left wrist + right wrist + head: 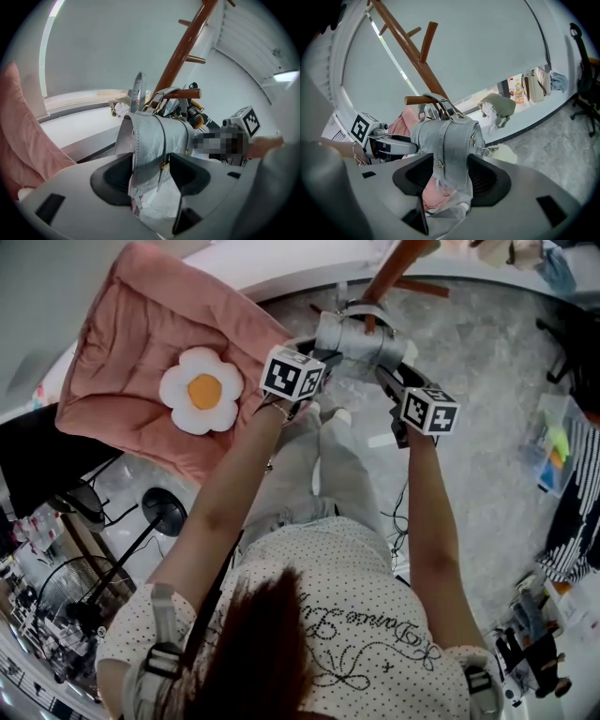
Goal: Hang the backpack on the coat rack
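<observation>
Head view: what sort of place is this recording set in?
Probably an indoor workroom or studio rather than a home: a speckled stone floor, a black office chair, and staged props, namely a wooden coat rack and a pink cushion.

wooden coat rack [398, 266] on speckled grey floor [487, 390]

Grey backpack [356, 338] by brown coat rack [396, 268] (top edge), pink cushion [122, 352] left.

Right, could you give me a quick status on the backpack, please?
Left claw clamped on silver-grey fabric backpack. Right claw open around it. Handle over peg of brown wooden coat rack. Nothing blocking.
</observation>
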A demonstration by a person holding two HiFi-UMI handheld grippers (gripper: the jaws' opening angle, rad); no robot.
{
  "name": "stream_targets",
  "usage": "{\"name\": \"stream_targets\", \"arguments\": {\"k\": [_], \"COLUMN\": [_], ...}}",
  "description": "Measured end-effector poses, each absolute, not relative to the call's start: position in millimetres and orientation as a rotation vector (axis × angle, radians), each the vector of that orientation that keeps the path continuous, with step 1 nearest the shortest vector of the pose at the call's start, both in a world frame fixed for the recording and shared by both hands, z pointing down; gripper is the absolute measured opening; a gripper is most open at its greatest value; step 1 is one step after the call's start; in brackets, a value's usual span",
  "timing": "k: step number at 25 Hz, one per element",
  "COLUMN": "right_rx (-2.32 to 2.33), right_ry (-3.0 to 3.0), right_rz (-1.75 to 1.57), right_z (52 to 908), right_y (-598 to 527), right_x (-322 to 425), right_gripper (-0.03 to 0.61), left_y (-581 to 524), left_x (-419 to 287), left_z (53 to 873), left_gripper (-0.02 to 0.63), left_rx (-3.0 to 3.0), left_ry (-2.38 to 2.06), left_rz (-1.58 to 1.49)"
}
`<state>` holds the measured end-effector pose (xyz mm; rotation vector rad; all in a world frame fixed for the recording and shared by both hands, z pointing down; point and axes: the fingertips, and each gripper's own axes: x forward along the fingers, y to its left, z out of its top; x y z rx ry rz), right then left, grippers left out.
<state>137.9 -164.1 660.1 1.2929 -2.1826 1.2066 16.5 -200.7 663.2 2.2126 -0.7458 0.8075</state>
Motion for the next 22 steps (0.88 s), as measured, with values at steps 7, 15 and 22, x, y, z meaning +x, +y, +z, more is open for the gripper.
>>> {"name": "stream_targets", "arguments": {"k": [7, 15, 22], "right_rx": [1.297, 1.309, 1.338], "right_ry": [-2.164, -2.127, -2.138], "right_rz": [1.180, 1.167, 1.147], "right_z": [664, 667, 651], "right_y": [-164, -155, -143], "right_x": [140, 145, 150], "right_gripper": [0.242, 0.235, 0.224], "left_y": [-192, -184, -179], "left_x": [6, -8, -16], "left_z": [673, 676, 664], "left_gripper": [0.236, 0.236, 0.236], "left_rx": [2.170, 2.161, 2.181], "left_ry": [-0.755, -0.775, -0.804], "left_rz": [0.823, 0.827, 0.809]}}
